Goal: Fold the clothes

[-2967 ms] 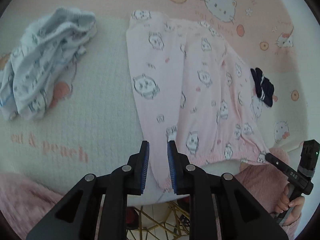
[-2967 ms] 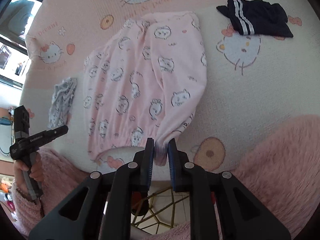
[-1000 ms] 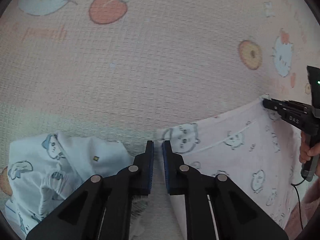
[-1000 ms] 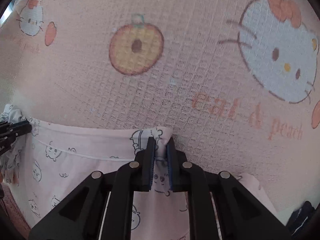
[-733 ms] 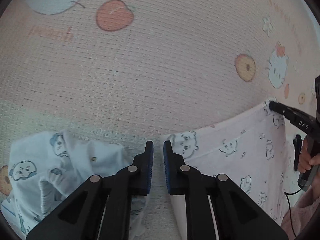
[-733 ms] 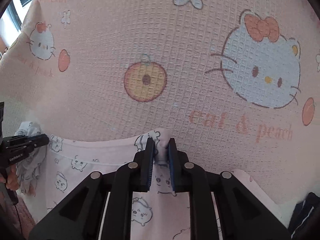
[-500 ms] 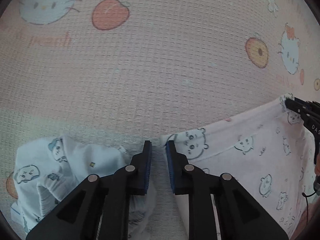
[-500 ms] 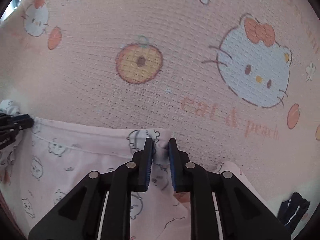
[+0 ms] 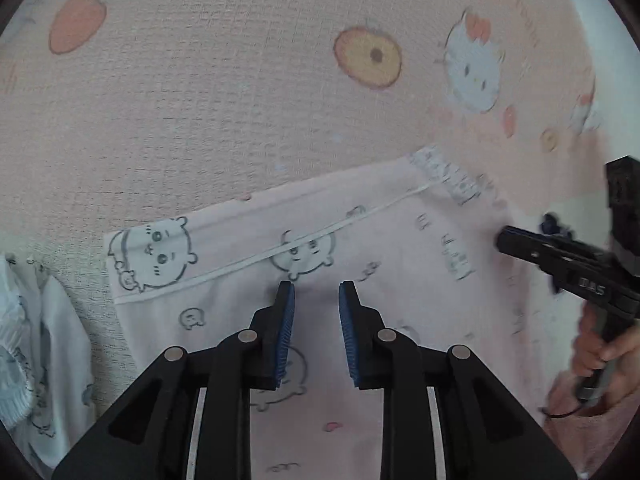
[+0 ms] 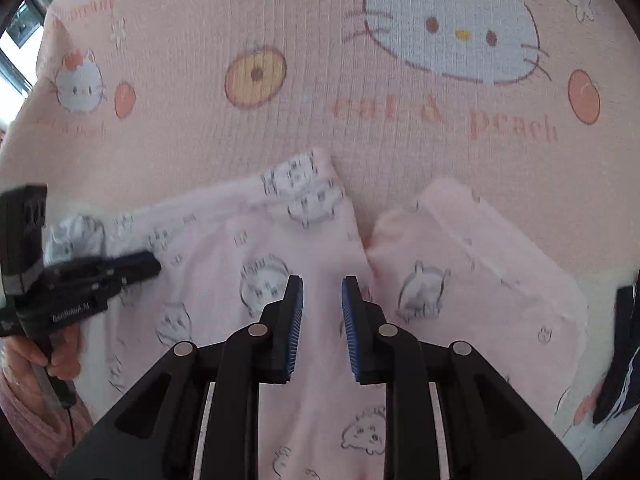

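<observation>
Nearest the left wrist camera, the left gripper (image 9: 316, 300) stands with its jaws apart and nothing between the blue pads (image 9: 285, 332), poised just above the pink garment (image 9: 304, 248). The right gripper (image 10: 322, 296) is likewise parted and empty over the same cloth (image 10: 320, 248); in the left wrist view it also shows at the right edge (image 9: 560, 260), its state there unclear.

One pink garment printed with small cartoon animals lies flat on the pink blanket (image 9: 224, 92). In the left view its top edge runs long from lower left to upper right, with a white seam line parallel below it, and the cloth reaches back beneath the camera. In the right view two pink parts show, a folded layer (image 10: 488, 276) to the right of the main panel, a narrow gap dividing them.

One white printed garment (image 9: 40, 344) is bunched just left of the pink one. One dark striped garment (image 10: 620, 364) lies at the right edge.

Farther off, the blanket shows cat faces, peaches and lettering.
</observation>
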{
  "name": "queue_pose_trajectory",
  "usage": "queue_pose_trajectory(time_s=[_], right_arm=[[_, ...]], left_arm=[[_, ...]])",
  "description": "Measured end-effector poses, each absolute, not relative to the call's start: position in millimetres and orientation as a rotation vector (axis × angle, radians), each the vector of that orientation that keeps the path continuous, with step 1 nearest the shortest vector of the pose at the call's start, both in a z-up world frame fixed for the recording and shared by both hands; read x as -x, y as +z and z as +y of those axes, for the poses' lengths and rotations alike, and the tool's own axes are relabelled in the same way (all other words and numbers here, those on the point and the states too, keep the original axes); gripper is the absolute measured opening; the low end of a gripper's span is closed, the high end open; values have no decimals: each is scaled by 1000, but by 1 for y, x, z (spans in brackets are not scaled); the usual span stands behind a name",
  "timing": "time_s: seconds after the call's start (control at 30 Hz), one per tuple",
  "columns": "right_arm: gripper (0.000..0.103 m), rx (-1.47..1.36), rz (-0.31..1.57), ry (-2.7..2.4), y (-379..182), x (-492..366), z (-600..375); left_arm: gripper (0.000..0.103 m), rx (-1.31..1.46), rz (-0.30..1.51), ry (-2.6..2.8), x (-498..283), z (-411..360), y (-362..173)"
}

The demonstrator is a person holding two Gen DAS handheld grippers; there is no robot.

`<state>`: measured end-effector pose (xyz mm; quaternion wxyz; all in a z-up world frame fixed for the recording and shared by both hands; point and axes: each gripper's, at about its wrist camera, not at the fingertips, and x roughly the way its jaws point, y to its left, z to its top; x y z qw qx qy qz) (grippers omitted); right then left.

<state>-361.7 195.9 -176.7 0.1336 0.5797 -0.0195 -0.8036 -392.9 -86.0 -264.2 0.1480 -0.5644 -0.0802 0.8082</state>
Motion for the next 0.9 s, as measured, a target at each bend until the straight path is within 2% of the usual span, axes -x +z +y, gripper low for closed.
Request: queue_pose_trajectory(time_s=[0.13, 0.2, 0.33, 0.37, 0.47, 0.63, 0.73, 0.8, 0.9], right_arm=[[21, -1669, -138, -2368, -174, 329, 206], [21, -1630, -157, -2364, -168, 311, 203], [21, -1614, -29, -2375, -173, 279, 170], [21, -1622, 7, -2415, -179, 268, 164], [21, -1625, -125, -2400, -168, 238, 182], [21, -1865, -27, -2304, -179, 190, 208], [21, -1862, -288, -2277, -169, 169, 250], [21, -1840, -337, -2292, -161, 161, 259], [21, -1846, -240, -2258, -165, 152, 244]], left_arm=[[22, 1660, -111, 2516, 392, -102, -250], [22, 1629, -110, 2507, 384, -104, -246], [23, 1630, -381, 2084, 362, -71, -254], [23, 1661, -380, 2037, 353, -59, -256], [23, 1747, -132, 2122, 316, -42, -260], [23, 1947, 174, 2245, 284, -50, -257], [23, 2045, 40, 2245, 266, -66, -250], [23, 1941, -29, 2203, 249, -48, -237], [23, 1898, 39, 2150, 222, -13, -237]])
